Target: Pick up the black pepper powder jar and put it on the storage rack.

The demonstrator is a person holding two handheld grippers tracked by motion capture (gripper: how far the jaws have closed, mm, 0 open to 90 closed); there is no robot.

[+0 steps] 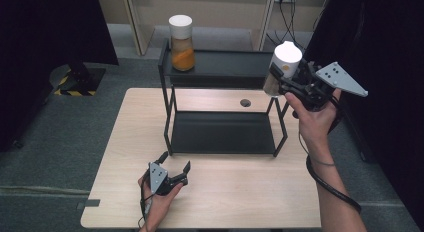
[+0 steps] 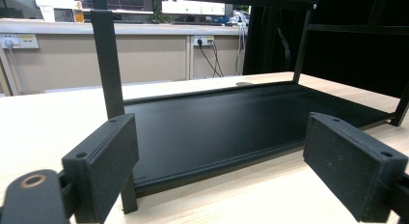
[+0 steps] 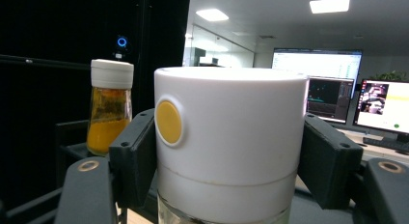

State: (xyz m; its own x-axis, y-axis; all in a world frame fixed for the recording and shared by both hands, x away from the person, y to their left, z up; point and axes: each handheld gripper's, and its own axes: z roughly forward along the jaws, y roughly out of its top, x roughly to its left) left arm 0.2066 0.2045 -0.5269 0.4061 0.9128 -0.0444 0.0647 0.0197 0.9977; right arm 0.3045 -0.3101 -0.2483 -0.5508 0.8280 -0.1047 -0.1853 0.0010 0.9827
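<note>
A black two-tier rack [image 1: 220, 72] stands on the wooden table [image 1: 125, 152]. On its top shelf, at the left end, stands a glass jar of orange powder with a white lid [image 1: 181, 43] [image 3: 109, 105]. My right gripper [image 1: 281, 78] is shut on a second white-lidded jar [image 1: 284, 64] [image 3: 230, 137], held in the air above the rack's right end; its pads clamp the lid, which has a yellow dot. My left gripper [image 1: 175, 163] [image 2: 219, 171] rests open near the table's front, its jaws facing the rack's lower shelf [image 2: 231, 122] with nothing between them.
A small round hole [image 1: 245, 102] sits in the table behind the rack. Dark curtains hang on both sides, and a wall with sockets [image 2: 202, 40] runs beyond the table. Monitors [image 3: 318, 84] glow in the right gripper view's background.
</note>
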